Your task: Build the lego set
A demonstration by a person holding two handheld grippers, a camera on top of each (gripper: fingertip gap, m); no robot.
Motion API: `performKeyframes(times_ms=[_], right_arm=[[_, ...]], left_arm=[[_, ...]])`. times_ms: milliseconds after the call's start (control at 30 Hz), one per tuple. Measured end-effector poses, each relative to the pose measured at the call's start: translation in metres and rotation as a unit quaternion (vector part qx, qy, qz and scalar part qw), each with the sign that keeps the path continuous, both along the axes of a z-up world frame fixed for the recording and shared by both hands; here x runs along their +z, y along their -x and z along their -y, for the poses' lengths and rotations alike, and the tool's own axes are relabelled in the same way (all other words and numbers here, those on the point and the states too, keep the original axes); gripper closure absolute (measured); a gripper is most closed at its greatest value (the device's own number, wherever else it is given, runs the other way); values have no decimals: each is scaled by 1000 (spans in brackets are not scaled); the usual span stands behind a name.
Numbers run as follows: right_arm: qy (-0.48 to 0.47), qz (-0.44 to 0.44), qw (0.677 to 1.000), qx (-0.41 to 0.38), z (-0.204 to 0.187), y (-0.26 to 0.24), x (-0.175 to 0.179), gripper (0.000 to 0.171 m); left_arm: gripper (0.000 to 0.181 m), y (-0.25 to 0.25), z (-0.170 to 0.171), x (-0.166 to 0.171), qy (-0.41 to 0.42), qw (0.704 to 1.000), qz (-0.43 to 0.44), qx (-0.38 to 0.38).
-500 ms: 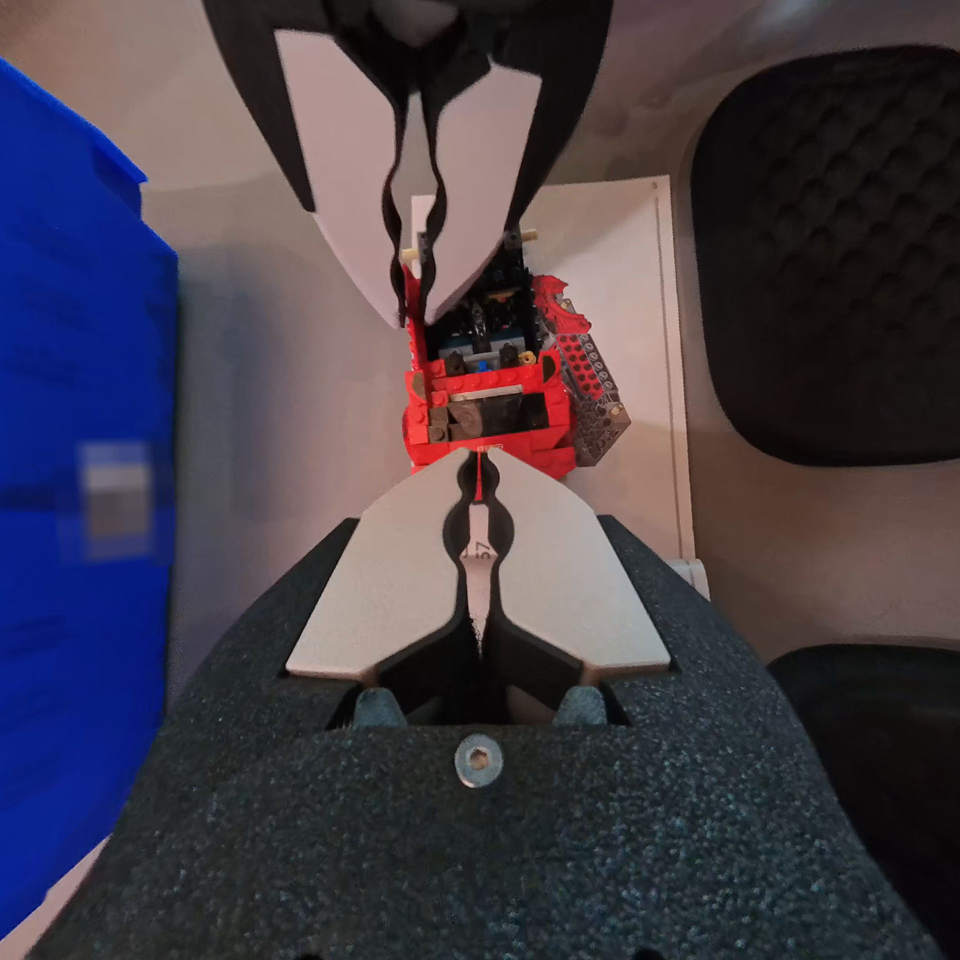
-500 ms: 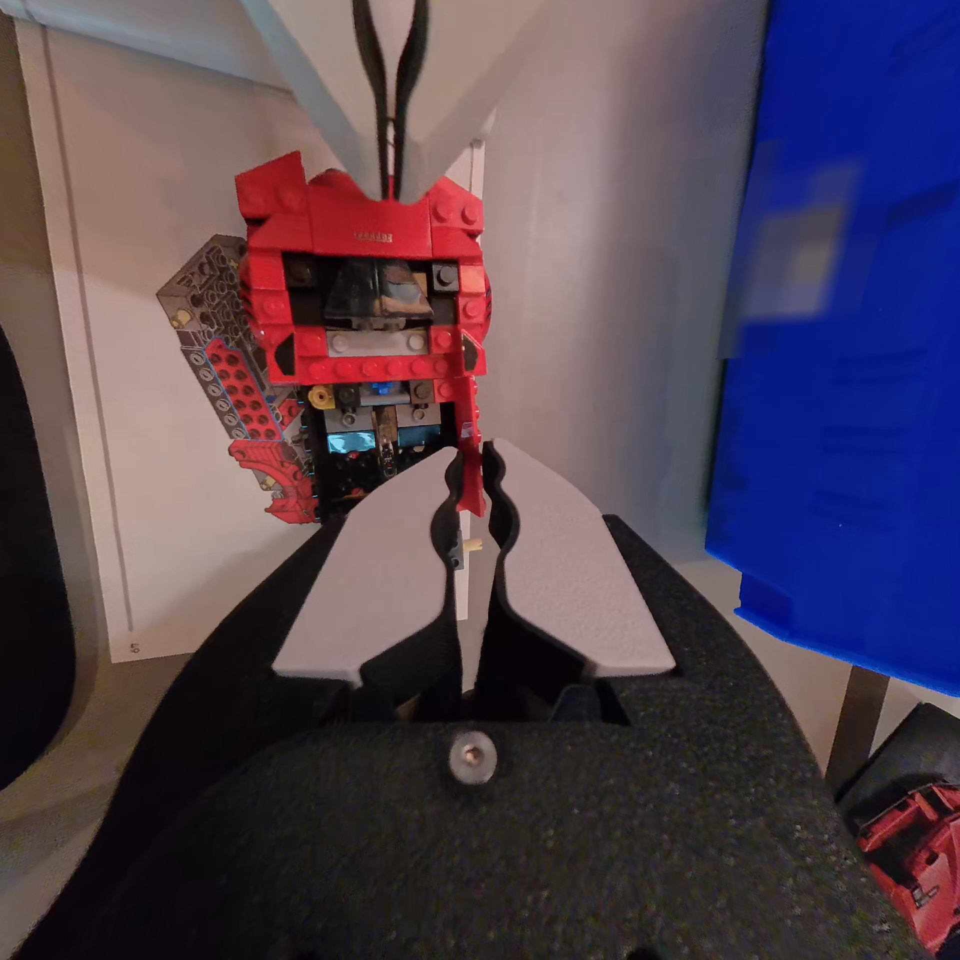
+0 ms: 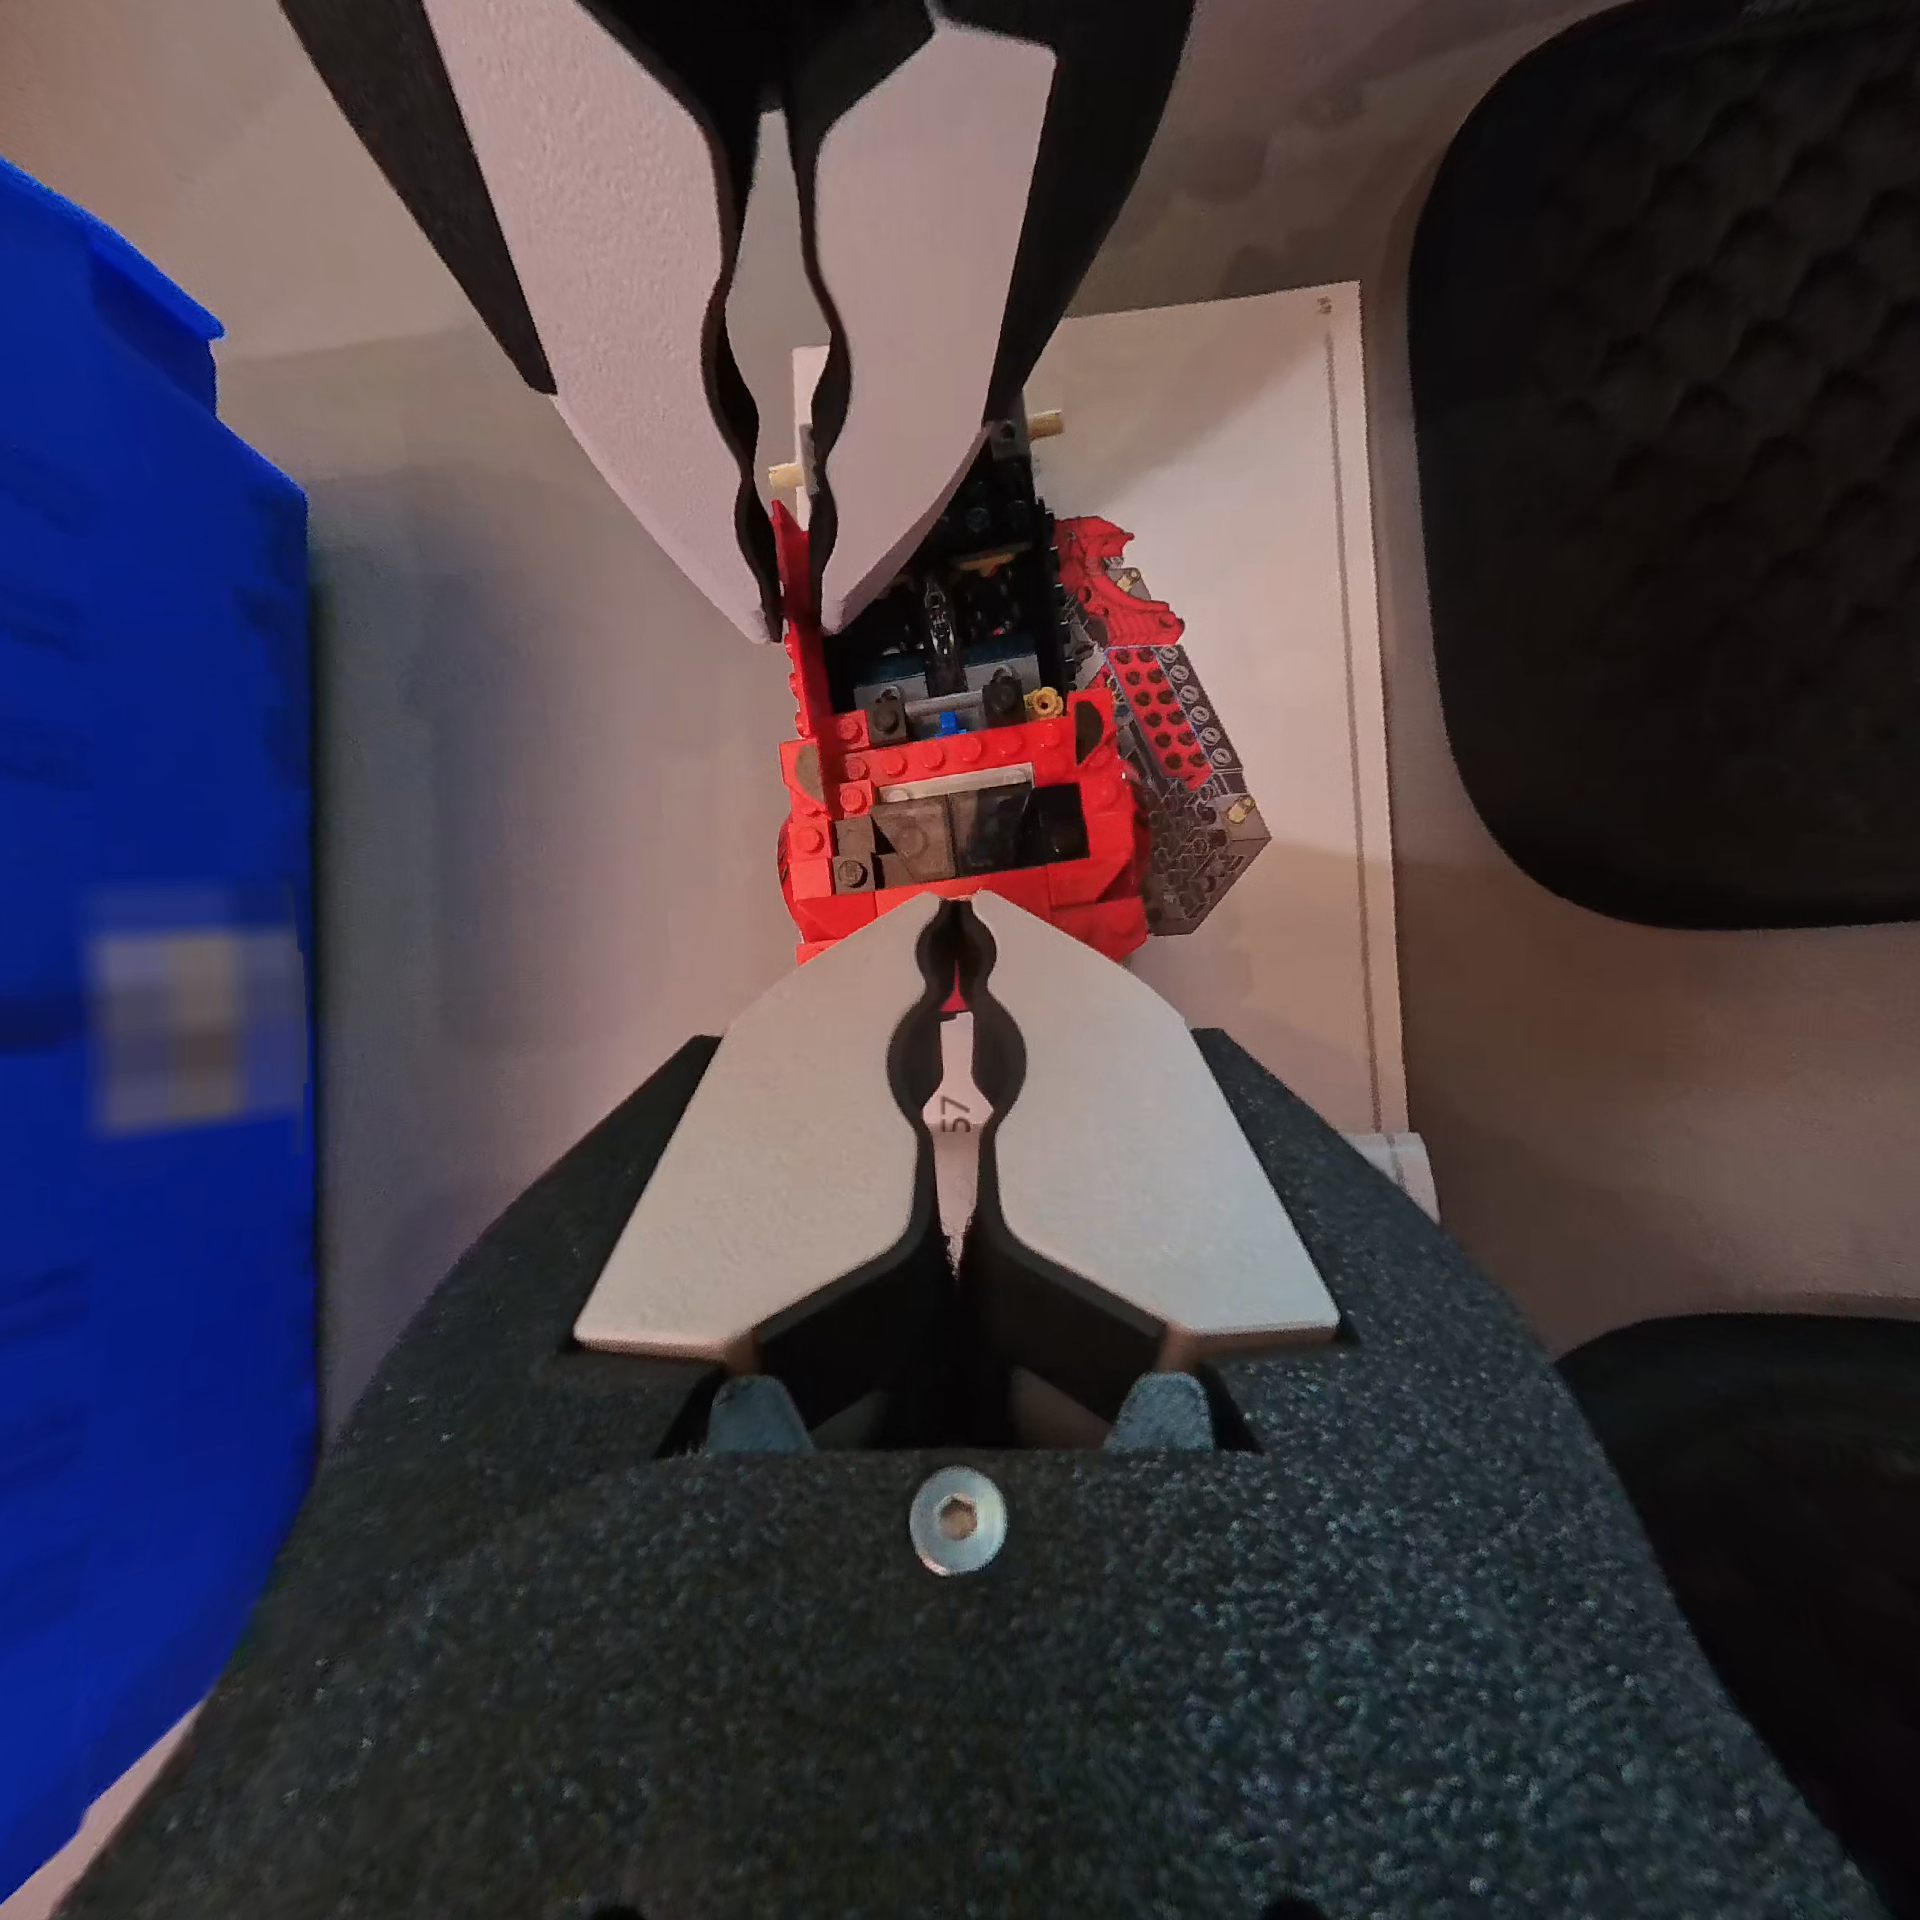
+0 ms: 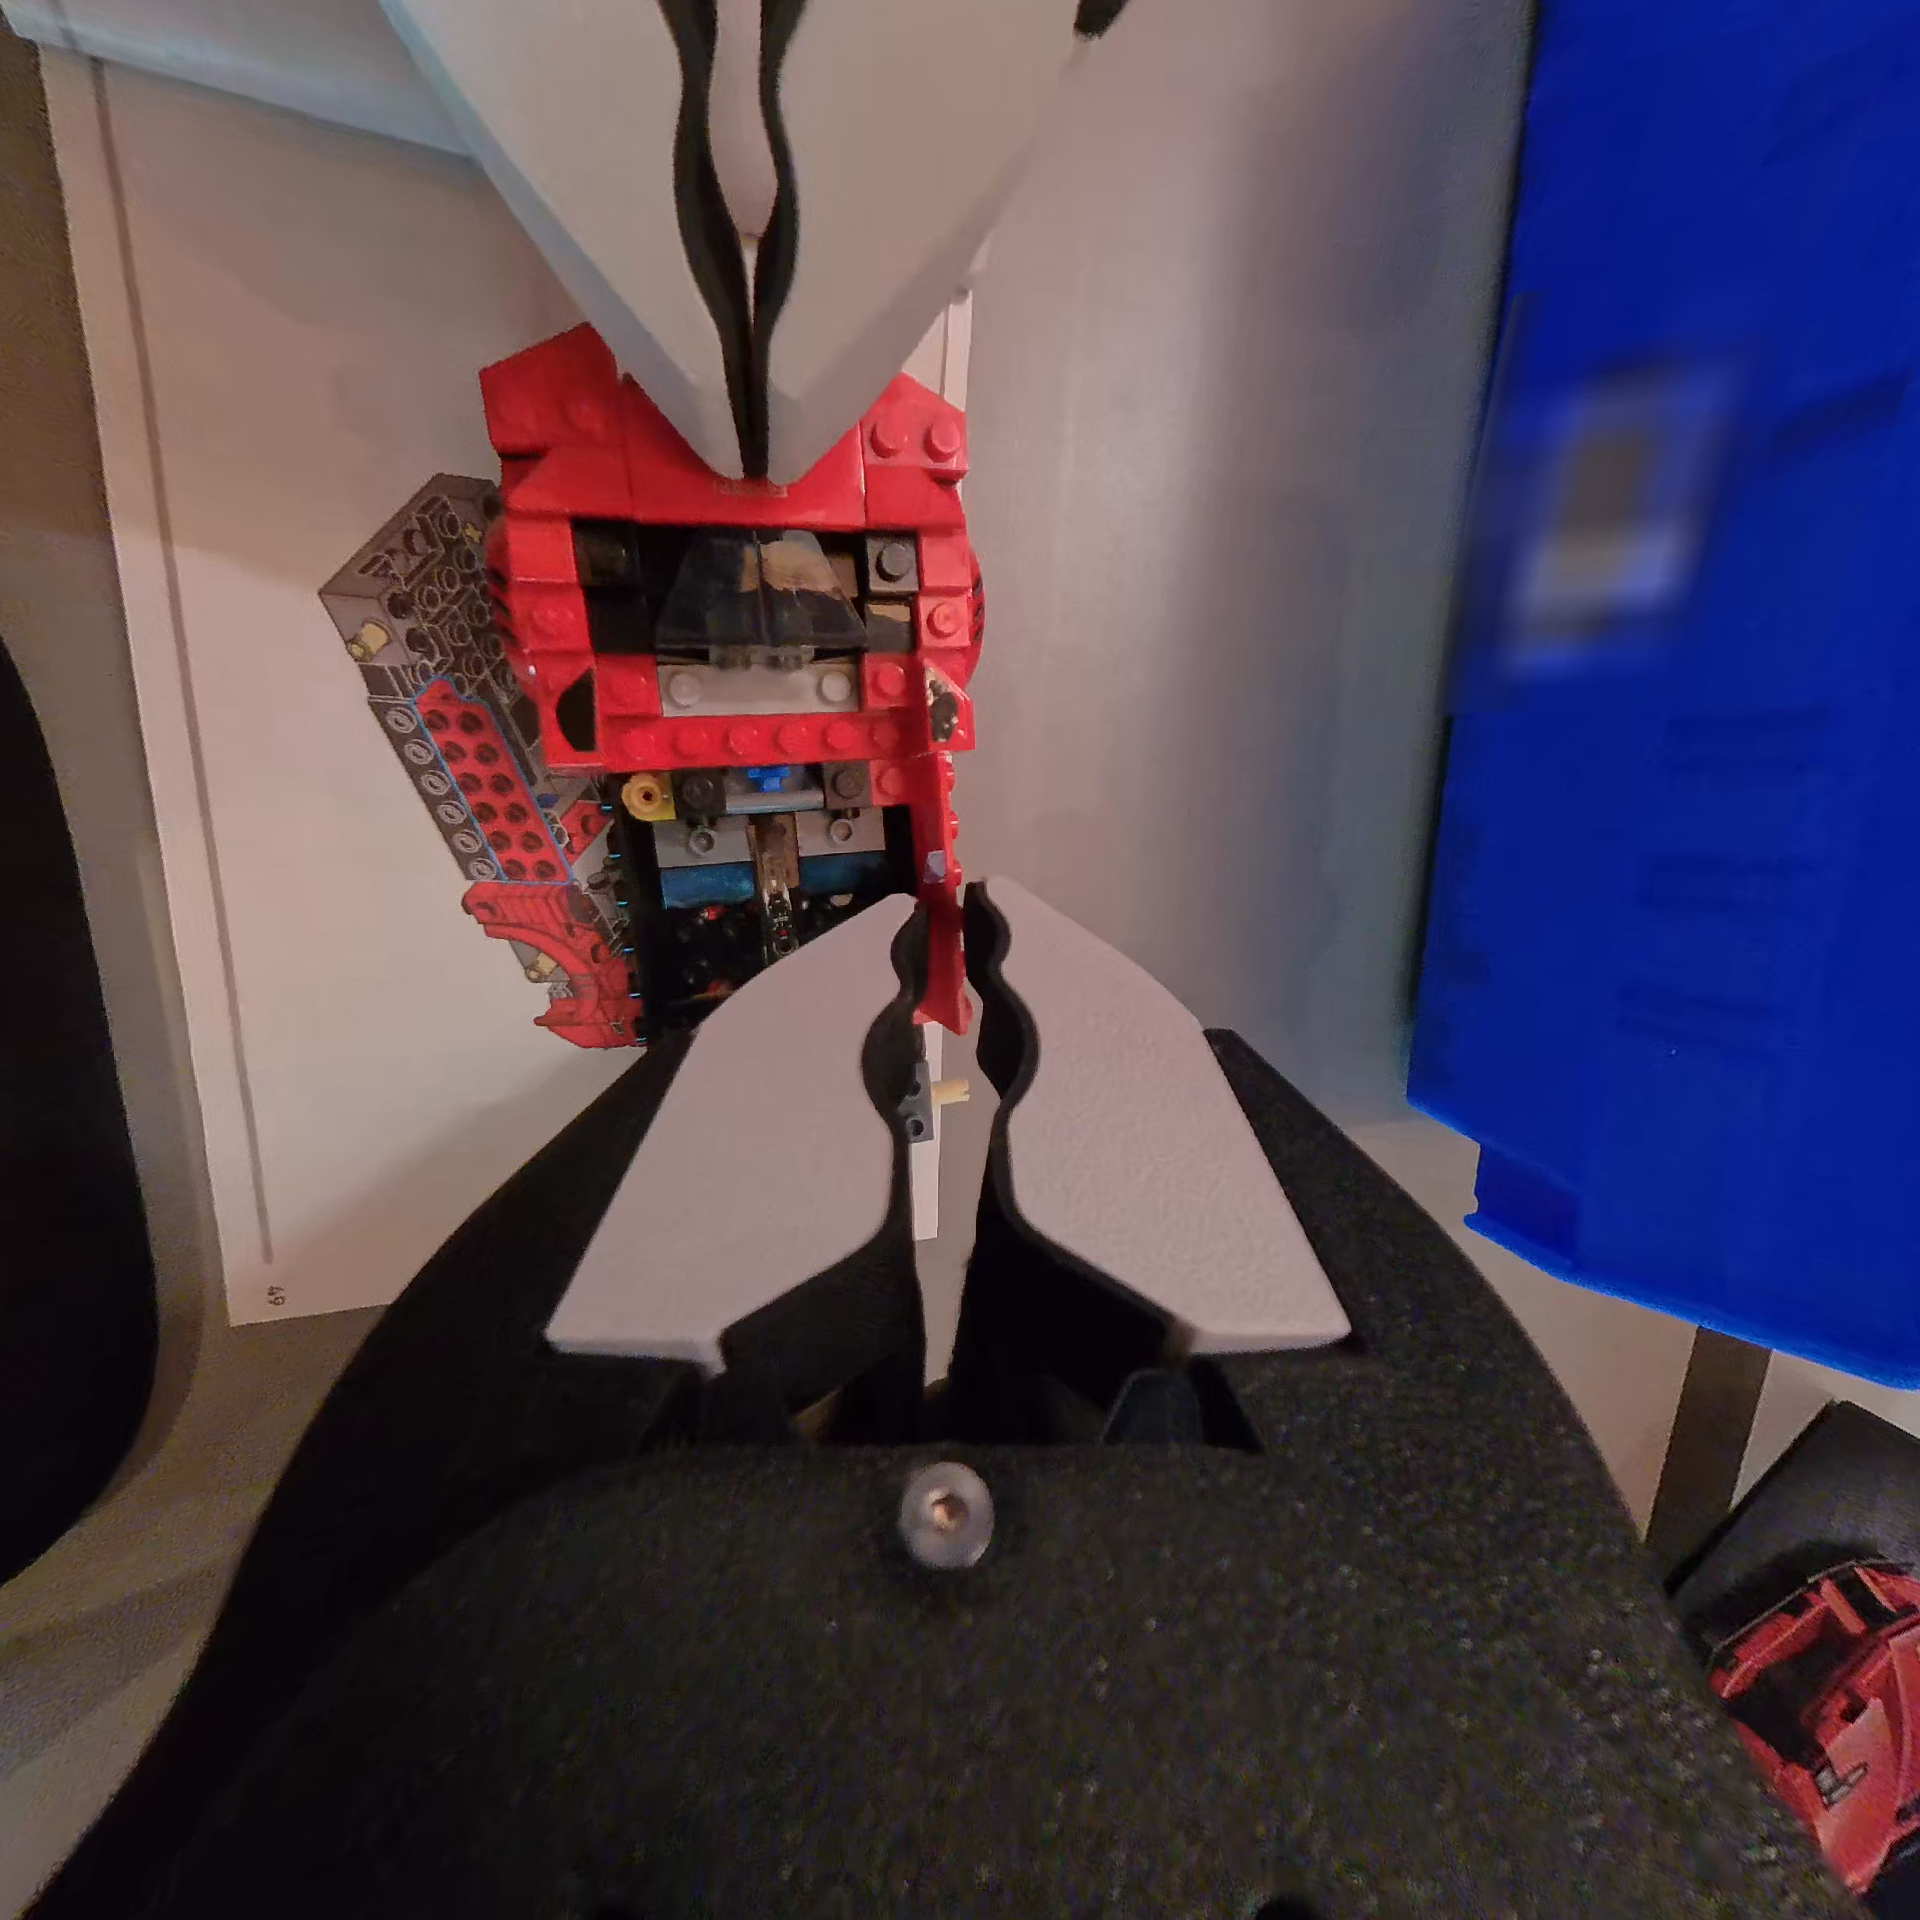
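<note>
Lego car hangs between my two grippers, lengthwise; left gripper pinches its red end, right gripper pinches its thin red side strip.

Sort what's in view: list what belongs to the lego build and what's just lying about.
In the job:
- red lego model
- left tongs, clamped on its end
- right tongs, around its red side panel
- open instruction booklet underneath

Lying about:
- blue bin
- black padded cushion

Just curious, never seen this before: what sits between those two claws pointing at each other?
The red Lego car, seen in both wrist views: left claw pinches one end, right claw its red side panel.
</note>
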State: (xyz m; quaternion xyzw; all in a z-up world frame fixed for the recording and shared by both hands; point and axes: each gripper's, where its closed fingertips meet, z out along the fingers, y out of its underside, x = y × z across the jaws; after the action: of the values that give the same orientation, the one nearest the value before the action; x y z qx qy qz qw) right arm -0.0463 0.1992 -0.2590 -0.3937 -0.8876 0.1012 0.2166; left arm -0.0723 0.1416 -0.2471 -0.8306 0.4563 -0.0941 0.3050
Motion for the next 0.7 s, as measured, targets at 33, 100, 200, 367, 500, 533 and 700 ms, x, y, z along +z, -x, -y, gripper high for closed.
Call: performKeyframes(times_ms=[33, 100, 200, 367, 500, 533, 700], right_arm=[[0, 0, 1000, 0, 0, 0, 0, 165], [-2, -1, 1000, -1, 1, 0, 0, 165], [-4, -3, 1000, -3, 1, 0, -1, 165], [-9, -4, 1000, -8, 1, 0, -2, 163], [-19, -15, 1000, -8, 2, -1, -1, 164], [-22, -18, 1000, -9, 2, -1, -1, 164], [-39, -40, 998, -14, 3, -2, 0, 164]], left_arm=[[181, 0, 0, 0, -2, 1000, -8, -3], [181, 0, 0, 0, -2, 1000, -15, -5], [181, 0, 0, 0, -2, 1000, -19, -6], [181, 0, 0, 0, -5, 1000, -21, -2], [181, 0, 0, 0, -7, 1000, -23, -2], [181, 0, 0, 0, -7, 1000, -23, -2], [181, 0, 0, 0, -9, 1000, -24, -1]])
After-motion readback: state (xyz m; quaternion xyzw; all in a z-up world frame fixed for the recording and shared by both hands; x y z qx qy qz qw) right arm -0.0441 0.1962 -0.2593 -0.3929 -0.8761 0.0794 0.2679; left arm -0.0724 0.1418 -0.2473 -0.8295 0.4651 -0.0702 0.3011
